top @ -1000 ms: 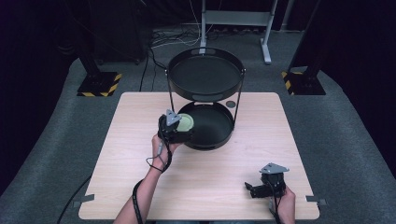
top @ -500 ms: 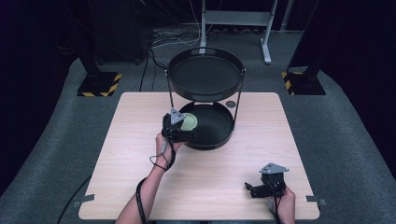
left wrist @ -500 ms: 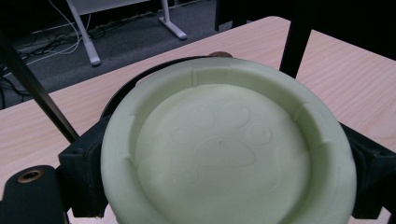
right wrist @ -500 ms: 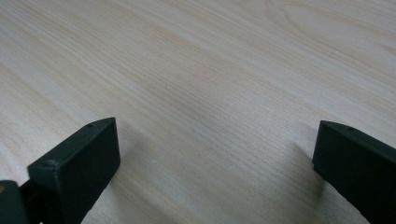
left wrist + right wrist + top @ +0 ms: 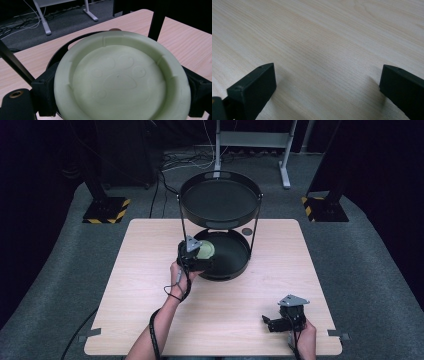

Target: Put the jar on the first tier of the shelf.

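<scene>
A pale green round plate (image 5: 120, 77) with a paw-print relief sits between the jaws of my left gripper (image 5: 199, 256), which is shut on its edges. In the high view the green plate (image 5: 205, 250) hangs over the left rim of the black lower tray (image 5: 235, 262) of a two-tier stand. The stand's upper tray (image 5: 220, 199) is bare. My right gripper (image 5: 275, 324) rests low over the table near the front right edge, jaws wide open with only bare wood (image 5: 324, 57) between them.
The light wooden table (image 5: 150, 285) carries the black stand at its far middle. Thin black posts (image 5: 156, 20) of the stand rise beside the plate. A small dark round spot (image 5: 246, 231) lies behind the lower tray. Grey carpet and dark equipment surround the table.
The left gripper with the green plate has edged slightly forward toward the lower tray. The right gripper has stayed in place.
</scene>
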Demonstrator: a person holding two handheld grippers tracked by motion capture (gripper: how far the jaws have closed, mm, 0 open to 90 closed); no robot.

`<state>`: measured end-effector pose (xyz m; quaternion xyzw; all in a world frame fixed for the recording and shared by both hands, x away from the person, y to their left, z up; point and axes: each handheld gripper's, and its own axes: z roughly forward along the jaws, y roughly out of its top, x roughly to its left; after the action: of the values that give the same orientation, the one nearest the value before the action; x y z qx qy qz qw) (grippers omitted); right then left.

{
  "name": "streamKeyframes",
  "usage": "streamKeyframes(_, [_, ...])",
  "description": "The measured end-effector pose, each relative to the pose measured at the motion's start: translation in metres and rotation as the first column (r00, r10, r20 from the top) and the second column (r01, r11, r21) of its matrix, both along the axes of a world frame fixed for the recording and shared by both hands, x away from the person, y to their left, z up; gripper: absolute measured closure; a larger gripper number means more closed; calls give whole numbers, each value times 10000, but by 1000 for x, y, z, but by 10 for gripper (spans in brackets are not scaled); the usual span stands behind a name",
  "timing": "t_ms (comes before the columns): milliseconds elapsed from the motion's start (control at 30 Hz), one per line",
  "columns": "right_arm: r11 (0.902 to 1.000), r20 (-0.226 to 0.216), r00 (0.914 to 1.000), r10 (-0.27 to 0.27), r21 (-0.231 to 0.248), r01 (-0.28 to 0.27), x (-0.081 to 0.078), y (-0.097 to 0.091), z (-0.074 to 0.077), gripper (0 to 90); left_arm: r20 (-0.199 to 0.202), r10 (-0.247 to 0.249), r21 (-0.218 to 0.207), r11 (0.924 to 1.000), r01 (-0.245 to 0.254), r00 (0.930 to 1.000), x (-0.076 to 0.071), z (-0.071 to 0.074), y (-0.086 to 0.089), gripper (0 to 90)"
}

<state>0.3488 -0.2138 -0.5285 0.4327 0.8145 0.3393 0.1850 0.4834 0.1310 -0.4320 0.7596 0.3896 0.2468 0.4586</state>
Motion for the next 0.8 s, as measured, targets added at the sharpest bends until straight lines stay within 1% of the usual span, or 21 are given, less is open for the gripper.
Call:
streamKeyframes(367, [10000, -1, 10000, 2, -1, -2, 0, 0, 0, 1, -28, -122, 56, 9999, 122, 9999, 4, -1, -8, 113])
streamKeyframes(800, [10000, 1, 10000, 1, -2, -1, 0, 0, 0, 1, -150, -206, 129, 9997, 208, 9997, 12, -8, -20, 113])
